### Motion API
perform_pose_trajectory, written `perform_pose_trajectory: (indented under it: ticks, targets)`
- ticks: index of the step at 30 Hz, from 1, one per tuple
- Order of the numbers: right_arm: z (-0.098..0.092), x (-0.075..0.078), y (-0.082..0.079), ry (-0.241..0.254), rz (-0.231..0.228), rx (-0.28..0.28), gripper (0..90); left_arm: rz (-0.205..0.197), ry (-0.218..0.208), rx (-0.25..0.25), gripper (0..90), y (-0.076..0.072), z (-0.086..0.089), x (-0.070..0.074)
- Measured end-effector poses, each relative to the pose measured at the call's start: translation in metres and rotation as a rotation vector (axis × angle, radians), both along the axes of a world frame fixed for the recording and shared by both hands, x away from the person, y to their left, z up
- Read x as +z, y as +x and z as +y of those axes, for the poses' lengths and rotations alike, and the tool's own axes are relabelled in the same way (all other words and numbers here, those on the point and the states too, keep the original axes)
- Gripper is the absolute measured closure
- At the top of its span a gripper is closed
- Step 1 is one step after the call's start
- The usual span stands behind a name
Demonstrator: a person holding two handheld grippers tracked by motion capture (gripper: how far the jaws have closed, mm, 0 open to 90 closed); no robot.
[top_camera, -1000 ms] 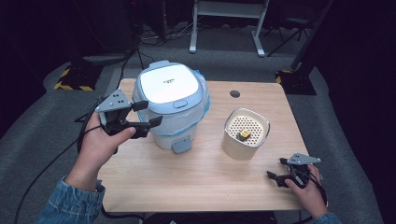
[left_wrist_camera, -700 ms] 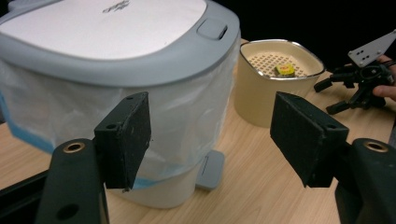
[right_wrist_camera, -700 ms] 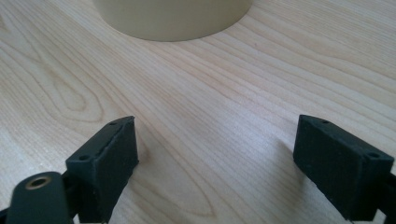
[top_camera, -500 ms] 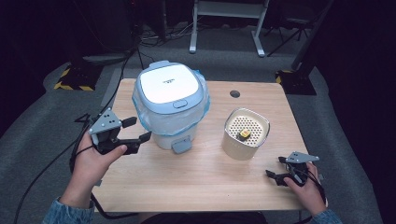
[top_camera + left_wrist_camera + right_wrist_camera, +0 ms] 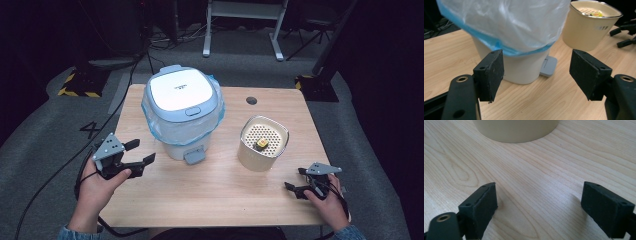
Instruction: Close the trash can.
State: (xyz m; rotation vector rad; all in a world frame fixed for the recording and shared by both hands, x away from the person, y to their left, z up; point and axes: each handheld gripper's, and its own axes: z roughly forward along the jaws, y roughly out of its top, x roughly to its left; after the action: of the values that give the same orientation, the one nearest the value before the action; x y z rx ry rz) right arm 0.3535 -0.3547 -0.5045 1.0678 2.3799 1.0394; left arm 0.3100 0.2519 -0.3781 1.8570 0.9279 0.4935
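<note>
A white pedal bin (image 5: 182,110) with a shut blue-grey lid and a blue-edged plastic liner stands at the back left of the wooden table (image 5: 220,200). My left gripper (image 5: 142,151) hovers low at its front left, open and holding nothing. In the left gripper view the jaws (image 5: 536,72) frame the bin's base (image 5: 524,70) and its grey pedal (image 5: 548,66) from a short way off. A cream pot (image 5: 263,142) with a perforated top and a small yellow piece on it stands to the right. My right gripper (image 5: 295,179) rests open near the front right edge, pointing at the pot's base (image 5: 515,130).
A dark round hole (image 5: 251,100) marks the table's back edge. Bare wood lies between the two grippers along the front. Dark floor surrounds the table, with a white stand's legs (image 5: 240,30) behind and hazard tape (image 5: 75,90) at the left.
My left gripper has come down and back toward the person, from beside the bin's lid to low over the table's left front. The right gripper has stayed put.
</note>
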Motion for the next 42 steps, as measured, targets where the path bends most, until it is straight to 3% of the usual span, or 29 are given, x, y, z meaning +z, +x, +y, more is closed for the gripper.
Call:
perform_pose_trajectory:
  ticks: [6,15,25,38,42]
  targets:
    - [0.000,0.000,0.000,0.000,0.000,0.000,13.6,0.040,-0.025,0.017,28.0,-0.004,0.007,-0.022]
    - [0.000,0.000,0.000,0.000,0.000,0.000,13.6,0.103,-0.001,0.035,27.3,-0.007,0.012,-0.046]
    - [0.000,0.000,0.000,0.000,0.000,-0.001,13.6,0.184,0.061,0.038,27.0,0.001,0.006,-0.079]
    - [0.000,0.000,0.000,0.000,0.000,-0.001,13.6,0.258,0.173,0.022,24.4,-0.002,-0.005,-0.110]
    - [0.000,0.000,0.000,0.000,0.000,-0.001,13.6,0.273,0.263,0.041,20.4,0.000,-0.010,-0.117]
